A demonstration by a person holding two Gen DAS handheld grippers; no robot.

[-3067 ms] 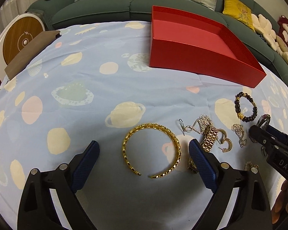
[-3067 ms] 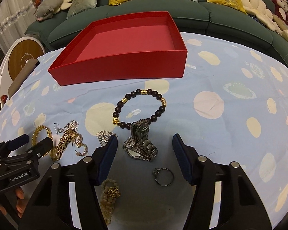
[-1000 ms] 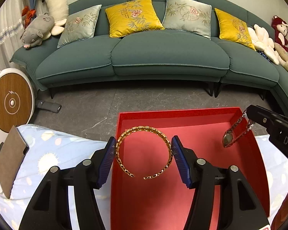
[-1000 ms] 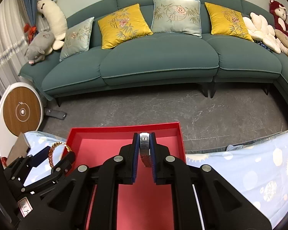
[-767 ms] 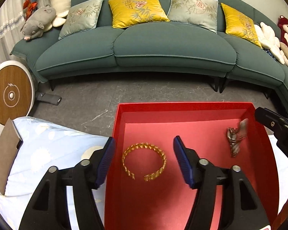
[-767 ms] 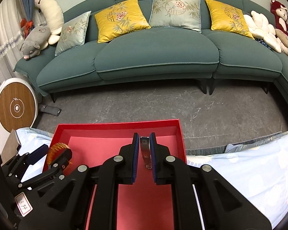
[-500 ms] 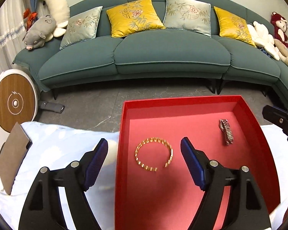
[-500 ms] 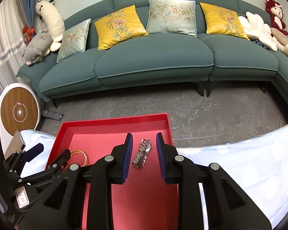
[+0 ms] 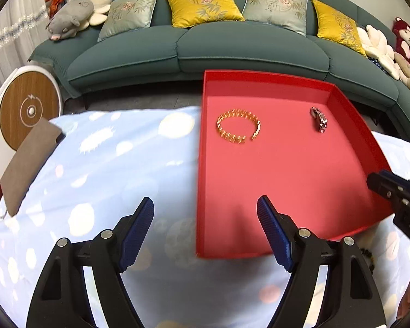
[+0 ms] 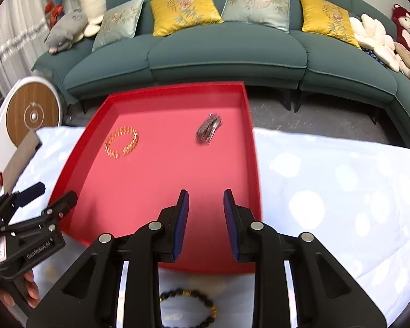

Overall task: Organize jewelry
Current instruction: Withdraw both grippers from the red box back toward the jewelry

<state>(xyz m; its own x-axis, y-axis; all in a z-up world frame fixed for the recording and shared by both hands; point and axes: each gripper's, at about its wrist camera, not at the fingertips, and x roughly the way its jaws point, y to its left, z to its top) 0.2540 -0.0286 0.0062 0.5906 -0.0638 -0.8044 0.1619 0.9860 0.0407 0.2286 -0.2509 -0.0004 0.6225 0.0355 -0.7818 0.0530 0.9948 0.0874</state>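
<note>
You held the left gripper [image 9: 205, 218] and right gripper [image 10: 205, 218] open and empty; gold bangle [image 9: 238, 126] and watch [image 10: 208, 131] lay apart in the red tray [image 9: 259, 76], likely to avoid tangling.

The left wrist camera looks forward and down along its hand-held gripper [image 9: 205, 224] from above the near left of the table [image 9: 95, 169], facing the sofa [image 9: 205, 43]; the red tray [image 9: 287, 180] lies ahead to its right. The right wrist camera rides its own hand-held gripper [image 10: 206, 213] over the tray's [image 10: 155, 180] near edge, close in, facing the same sofa [image 10: 218, 52]. Both views share the tray, the bangle [image 9: 238, 129] [image 10: 122, 142], the watch [image 9: 319, 119] [image 10: 209, 128] and the cushions, and each catches the other gripper at its edge.
</note>
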